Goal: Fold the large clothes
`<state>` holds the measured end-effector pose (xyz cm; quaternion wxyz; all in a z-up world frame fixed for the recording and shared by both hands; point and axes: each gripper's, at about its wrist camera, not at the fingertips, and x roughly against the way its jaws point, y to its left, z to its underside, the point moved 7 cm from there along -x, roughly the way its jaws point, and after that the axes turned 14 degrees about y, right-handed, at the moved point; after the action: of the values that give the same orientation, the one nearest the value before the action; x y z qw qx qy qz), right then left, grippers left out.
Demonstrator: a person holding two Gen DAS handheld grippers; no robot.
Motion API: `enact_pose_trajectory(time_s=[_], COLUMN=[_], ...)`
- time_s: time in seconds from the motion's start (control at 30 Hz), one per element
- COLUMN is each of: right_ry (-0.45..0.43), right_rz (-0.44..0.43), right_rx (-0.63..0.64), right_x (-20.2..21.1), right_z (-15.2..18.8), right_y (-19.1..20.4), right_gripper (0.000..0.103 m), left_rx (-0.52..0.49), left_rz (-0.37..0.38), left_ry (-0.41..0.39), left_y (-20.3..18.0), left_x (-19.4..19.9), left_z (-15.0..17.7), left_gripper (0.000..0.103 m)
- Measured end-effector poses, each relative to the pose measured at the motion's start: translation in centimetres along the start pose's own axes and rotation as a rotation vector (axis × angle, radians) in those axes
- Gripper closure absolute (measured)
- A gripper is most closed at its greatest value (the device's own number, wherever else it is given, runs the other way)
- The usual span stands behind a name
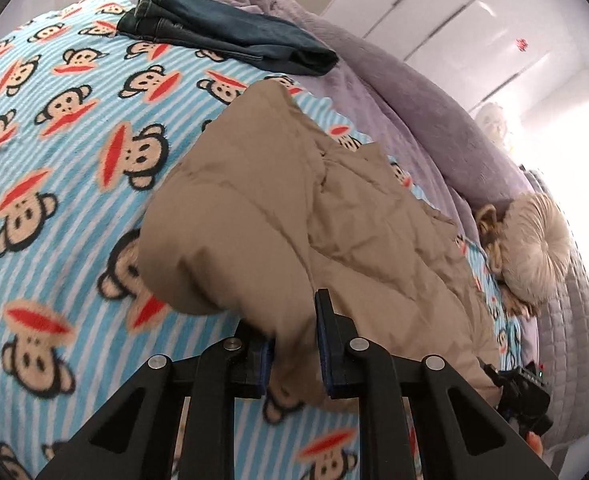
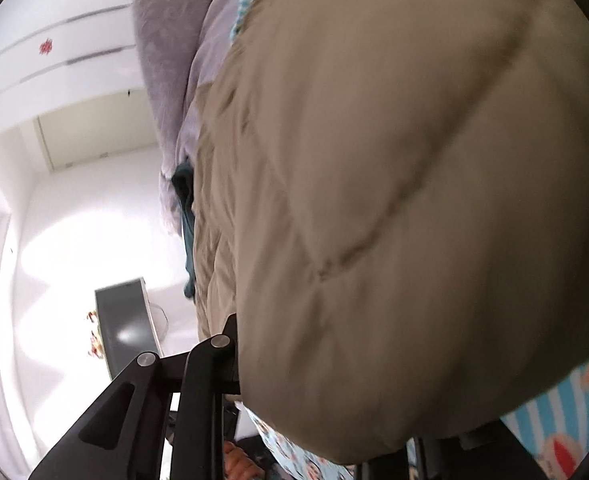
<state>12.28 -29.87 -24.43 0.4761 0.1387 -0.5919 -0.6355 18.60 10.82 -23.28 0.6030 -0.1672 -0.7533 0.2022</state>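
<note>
Bed (image 1: pixel 74 128); hand-held grippers clamp jacket (image 1: pixel 278 200).

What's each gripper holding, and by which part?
Left gripper is shut on the tan puffy jacket, pinching a fold at its near edge. Right gripper's fingertips are hidden behind the same jacket; its hold can't be told.

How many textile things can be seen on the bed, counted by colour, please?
Tan: 1, the padded coat
Dark blue: 1, the folded jeans
Lilac: 1, the plush blanket
Blue striped with monkey faces: 1, the fleece cover
Beige: 1, the round cushion
Total: 5
</note>
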Motion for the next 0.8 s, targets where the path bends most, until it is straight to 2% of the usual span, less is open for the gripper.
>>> enact_pose_trajectory(time_s=[0.13,0.23,0.33,0.37,0.4,0.43,0.6,0.67,0.7,0.8], right_ry=[0.023,0.029,0.021,0.019,0.017,0.018,0.022,0.022,0.022,0.023], right_rz=[0.01,0.011,0.002,0.0,0.001,0.006,0.047,0.049,0.053,0.066], right_rx=[0.001,-0.021,-0.078,-0.092,-0.096,-0.096,-0.096,-0.105,-0.111,-0.126], right_x=[1.0,2.0,2.6,2.6,2.5,2.5,1.9,1.6,1.5,1.7], right_z=[3.3,5.5,6.5,6.5,6.5,6.3,5.6,5.4,5.3,5.0], right_y=[-1.0,-2.6,-4.0,-4.4,-4.5,-4.6,-4.4,-4.0,-4.2,-4.5], right_gripper=[0.078,0.078,0.077,0.077,0.077,0.077,0.074,0.073,0.072,0.07], left_rx=[-0.033,-0.001,0.029,0.042,0.053,0.08,0.153,0.174,0.186,0.243], left_rz=[-0.003,-0.003,-0.008,-0.011,-0.012,-0.015,0.037,0.066,0.087,0.107], left_ry=[0.024,0.066,0.096,0.106,0.107,0.095,0.094,0.113,0.117,0.139], left_y=[0.8,2.3,3.5,4.0,4.4,4.9,5.9,6.2,6.3,7.1], left_x=[2.1,2.3,1.6,1.0,0.6,0.2,-1.2,-2.1,-2.6,-4.5], left_z=[3.6,6.1,7.0,7.0,6.9,6.7,5.6,5.2,4.9,4.5], left_gripper=[0.083,0.083,0.082,0.078,0.058,0.042,0.042,0.03,0.027,0.026])
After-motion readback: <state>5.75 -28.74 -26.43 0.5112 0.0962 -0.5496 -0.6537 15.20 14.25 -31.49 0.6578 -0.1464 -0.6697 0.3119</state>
